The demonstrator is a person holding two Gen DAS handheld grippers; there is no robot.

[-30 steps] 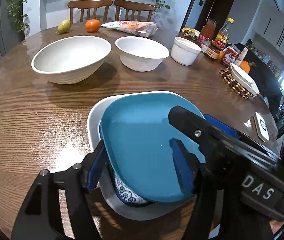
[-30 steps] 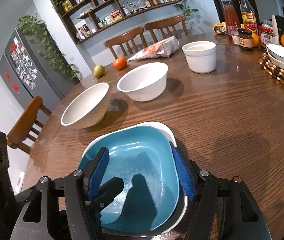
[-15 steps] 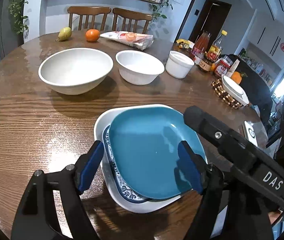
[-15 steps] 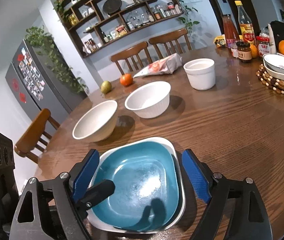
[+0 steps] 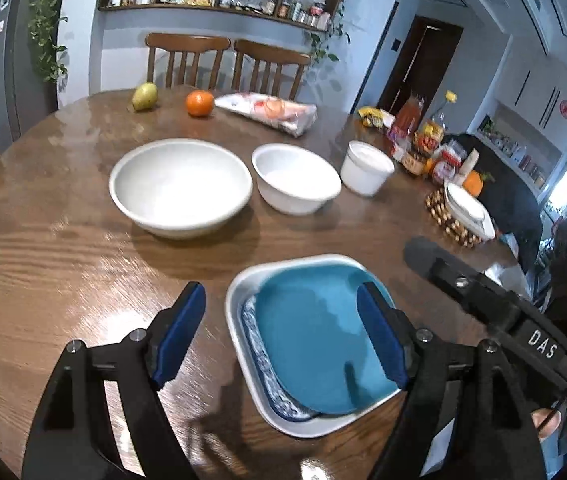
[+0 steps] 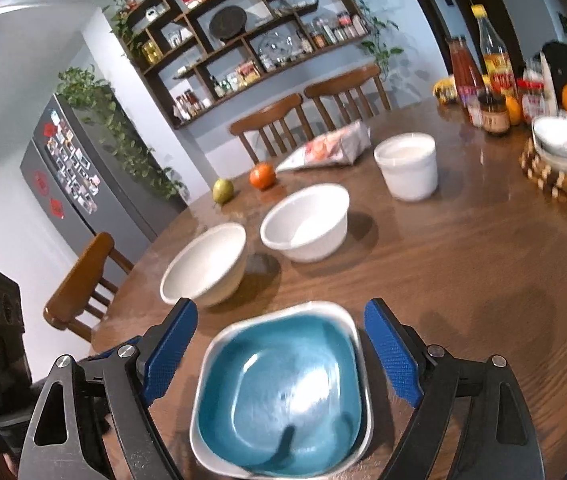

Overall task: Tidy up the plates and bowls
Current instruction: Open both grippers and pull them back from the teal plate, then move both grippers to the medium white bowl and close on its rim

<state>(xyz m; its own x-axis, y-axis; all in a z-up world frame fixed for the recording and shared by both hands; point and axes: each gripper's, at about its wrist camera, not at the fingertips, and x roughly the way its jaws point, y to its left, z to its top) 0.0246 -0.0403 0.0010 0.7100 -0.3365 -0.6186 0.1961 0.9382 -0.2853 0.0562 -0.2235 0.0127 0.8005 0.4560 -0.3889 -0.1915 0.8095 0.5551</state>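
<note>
Your left gripper (image 5: 281,334) hangs above the round, wood-grain desk (image 5: 43,264) with its blue, textured fingers (image 5: 179,334) spread wide and holding nothing. Your right gripper (image 6: 281,354) is the same: its blue fingers (image 6: 393,354) stand wide apart and empty.

Below both grippers, near the desk's front edge, sits the stack of plates. On top is a glossy teal square plate with rounded corners (image 5: 315,340). It lies on a blue-and-white patterned plate (image 5: 253,332), of which only the left and lower rim peeks out. Both rest inside a larger white square plate with a raised rim (image 5: 239,292). The teal plate sits shifted toward the right side of the stack.

Farther toward the middle of the desk three white glazed vessels stand in a row, each apart from the next: a wide, shallow white round bowl (image 5: 181,186), a smaller, deeper white bowl (image 5: 295,184), and a straight-walled white ceramic pot (image 5: 365,168).

Toward the far edge lie a green pear (image 5: 144,96), an orange (image 5: 199,103) and a crinkled plastic packet (image 5: 267,112). At the right edge a small white dish (image 6: 565,142) rests on a beaded wooden trivet (image 6: 555,182), with bottles and jars (image 6: 491,84) behind it.
</note>
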